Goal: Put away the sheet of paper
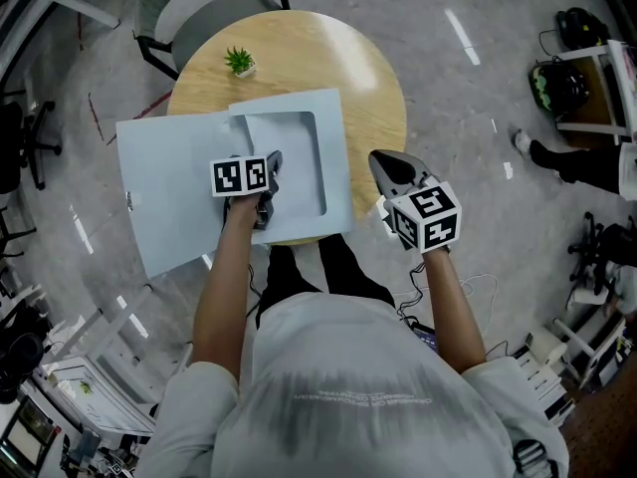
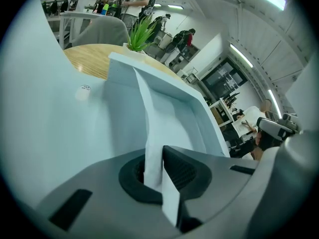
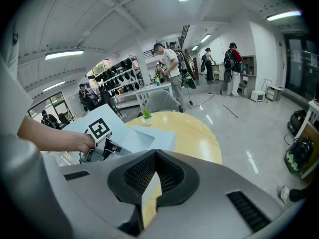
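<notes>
Paper sheet (image 2: 149, 128) edge-on, clamped in left claw (image 2: 159, 158).

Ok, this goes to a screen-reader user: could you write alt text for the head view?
Seen from above, the left tool is shut on a sheet of paper over an open pale blue folder on a round wooden table. The right tool hangs shut and empty at the table's right edge; a small plant stands at its far side.

Head view overhead, gripper views sharing table (image 1: 373, 88)
</notes>
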Available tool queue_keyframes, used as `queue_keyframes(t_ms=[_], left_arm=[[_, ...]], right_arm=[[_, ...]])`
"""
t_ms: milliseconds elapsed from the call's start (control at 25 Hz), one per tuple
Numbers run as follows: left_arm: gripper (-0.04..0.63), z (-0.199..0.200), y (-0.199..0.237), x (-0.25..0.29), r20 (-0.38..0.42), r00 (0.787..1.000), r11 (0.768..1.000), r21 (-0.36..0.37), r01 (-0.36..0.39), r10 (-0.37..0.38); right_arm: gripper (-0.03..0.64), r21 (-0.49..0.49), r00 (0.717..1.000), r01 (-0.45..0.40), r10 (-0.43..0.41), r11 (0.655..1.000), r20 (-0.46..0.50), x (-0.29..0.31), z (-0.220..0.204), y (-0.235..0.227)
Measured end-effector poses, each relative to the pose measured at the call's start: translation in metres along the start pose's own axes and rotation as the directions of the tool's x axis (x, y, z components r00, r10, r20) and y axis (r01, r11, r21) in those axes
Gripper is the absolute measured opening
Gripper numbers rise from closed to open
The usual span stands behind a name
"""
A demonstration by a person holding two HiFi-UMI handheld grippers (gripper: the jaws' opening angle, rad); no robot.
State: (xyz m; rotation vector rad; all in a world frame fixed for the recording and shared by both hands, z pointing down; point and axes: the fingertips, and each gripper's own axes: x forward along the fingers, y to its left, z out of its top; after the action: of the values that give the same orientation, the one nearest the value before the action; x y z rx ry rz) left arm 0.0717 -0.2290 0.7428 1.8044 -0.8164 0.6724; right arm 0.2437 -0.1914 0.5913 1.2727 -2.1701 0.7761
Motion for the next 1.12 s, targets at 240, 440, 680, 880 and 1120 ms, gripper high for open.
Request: queue_keyframes(t_ms=[240, 440, 680, 880, 1120], left_arm=[[0.057, 0.0, -0.009, -0.001, 0.002, 1.0, 0.999, 0.036, 0.016, -0.016], [0.163, 0.003, -0.011, -0.006, 0.015, 0.999, 0.993, 0.111, -0.033, 0.031], [0.252, 0.012, 0.001, -0.023, 0.06, 0.988, 0.955, 0.256, -0.152, 0.141], [0.252, 0.019, 0.004, -0.049, 0.132, 0.983, 0.951, 0.267, -0.158, 0.126], [0.15, 0.044, 0.005, -0.112, 0.314, 0.937, 0.926, 0.284, -0.247, 0.154]], right_arm=[[0.028, 0.002, 1.0, 0.011, -0.011, 1.0, -0.001, -0.011, -0.005, -0.002], [0.028, -0.004, 1.0, 0.022, -0.022, 1.0, 0.01, -0.019, -0.001, -0.001], [0.028, -0.007, 0.999, 0.042, -0.042, 0.999, 0.03, -0.029, 0.004, -0.004], [0.028, -0.014, 0.996, 0.058, -0.057, 0.998, 0.062, -0.037, 0.016, -0.001], [0.028, -0.018, 0.986, 0.06, -0.057, 0.998, 0.154, -0.052, 0.055, 0.006]])
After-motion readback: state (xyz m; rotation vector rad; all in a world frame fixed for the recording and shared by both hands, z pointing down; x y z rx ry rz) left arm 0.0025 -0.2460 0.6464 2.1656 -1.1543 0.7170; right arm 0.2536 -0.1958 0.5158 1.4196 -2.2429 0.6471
